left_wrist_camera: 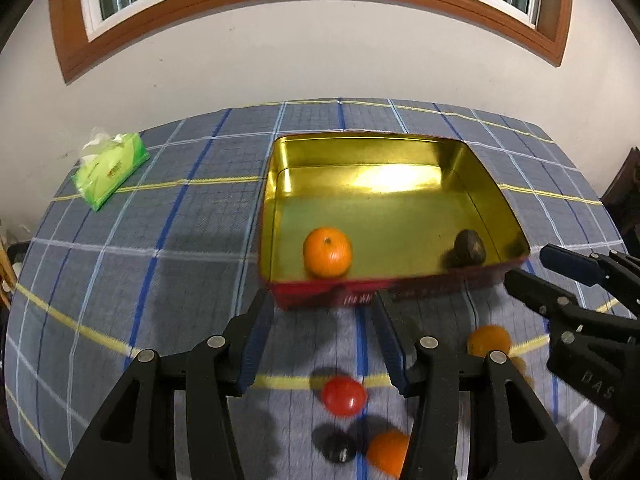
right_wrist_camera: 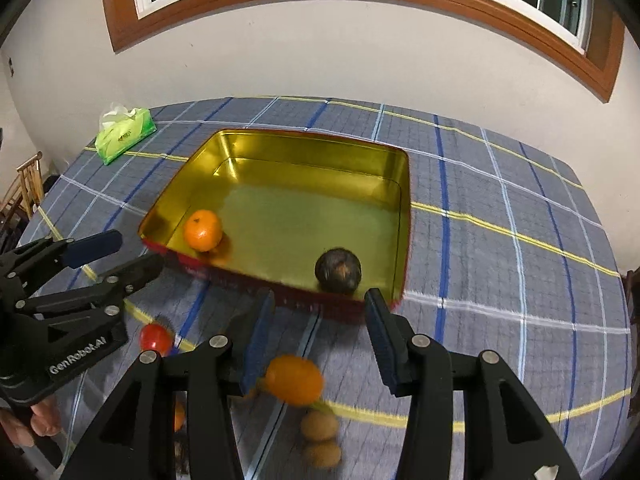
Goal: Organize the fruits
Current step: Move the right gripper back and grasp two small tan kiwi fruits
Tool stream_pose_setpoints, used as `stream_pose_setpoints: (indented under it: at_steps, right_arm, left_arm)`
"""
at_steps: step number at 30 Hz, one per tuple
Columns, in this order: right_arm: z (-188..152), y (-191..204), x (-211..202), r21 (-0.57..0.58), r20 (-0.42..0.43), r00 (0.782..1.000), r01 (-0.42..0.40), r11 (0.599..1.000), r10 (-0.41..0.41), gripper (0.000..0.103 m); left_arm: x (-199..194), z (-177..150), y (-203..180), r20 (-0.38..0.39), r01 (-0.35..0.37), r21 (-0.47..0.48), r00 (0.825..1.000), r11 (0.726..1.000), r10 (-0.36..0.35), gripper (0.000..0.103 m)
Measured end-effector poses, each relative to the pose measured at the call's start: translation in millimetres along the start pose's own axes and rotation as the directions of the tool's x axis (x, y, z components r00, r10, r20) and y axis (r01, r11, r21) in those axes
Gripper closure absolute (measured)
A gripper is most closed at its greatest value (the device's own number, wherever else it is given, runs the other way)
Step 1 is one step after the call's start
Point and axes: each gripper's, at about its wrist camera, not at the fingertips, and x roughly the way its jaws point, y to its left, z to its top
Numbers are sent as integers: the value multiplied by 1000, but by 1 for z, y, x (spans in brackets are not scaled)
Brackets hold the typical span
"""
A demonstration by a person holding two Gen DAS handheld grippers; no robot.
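Observation:
A gold-lined red tin tray [left_wrist_camera: 400, 148] [right_wrist_camera: 280, 148] sits on the checked tablecloth. It holds an orange [left_wrist_camera: 327, 251] [right_wrist_camera: 203, 230] and a dark round fruit [left_wrist_camera: 470, 248] [right_wrist_camera: 338, 269]. My left gripper [left_wrist_camera: 324, 312] is open and empty, above a red tomato [left_wrist_camera: 344, 396] [right_wrist_camera: 155, 338], a dark fruit [left_wrist_camera: 338, 448] and an orange [left_wrist_camera: 386, 452]. My right gripper [right_wrist_camera: 320, 312] [left_wrist_camera: 528, 268] is open and empty, above another orange [right_wrist_camera: 295, 379] [left_wrist_camera: 489, 340] and two brown kiwis [right_wrist_camera: 319, 426].
A green tissue pack [left_wrist_camera: 110, 170] [right_wrist_camera: 125, 134] lies at the table's far left. A white wall with a wood-framed window stands behind the table. A wooden chair [right_wrist_camera: 24, 188] is at the left edge.

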Motion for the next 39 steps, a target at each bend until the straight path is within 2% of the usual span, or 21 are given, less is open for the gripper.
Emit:
stream_pose_setpoints:
  at_steps: [6, 13, 20, 28, 39]
  right_arm:
    - [-33, -1, -22, 18, 2, 1000, 0, 1000, 0, 59]
    - [-84, -1, -33, 23, -44, 999, 5, 1000, -4, 59]
    - [-128, -1, -31, 35, -96, 995, 5, 999, -2, 59]
    - [-137, -9, -17, 60, -123, 992, 11, 998, -4, 59]
    - [-104, -9, 12, 25, -94, 995, 38, 999, -35, 58]
  left_arm:
    - [-21, -38, 7, 5, -37, 13, 999, 999, 37, 51]
    - [-30, -96, 13, -35, -53, 0, 998, 999, 53, 51]
    - [-27, -134, 12, -86, -43, -5, 995, 999, 43, 51]
    - [-25, -145, 3, -91, -44, -11, 995, 999, 43, 51]
    - [-24, -143, 2, -79, -57, -43, 995, 997, 53, 51]
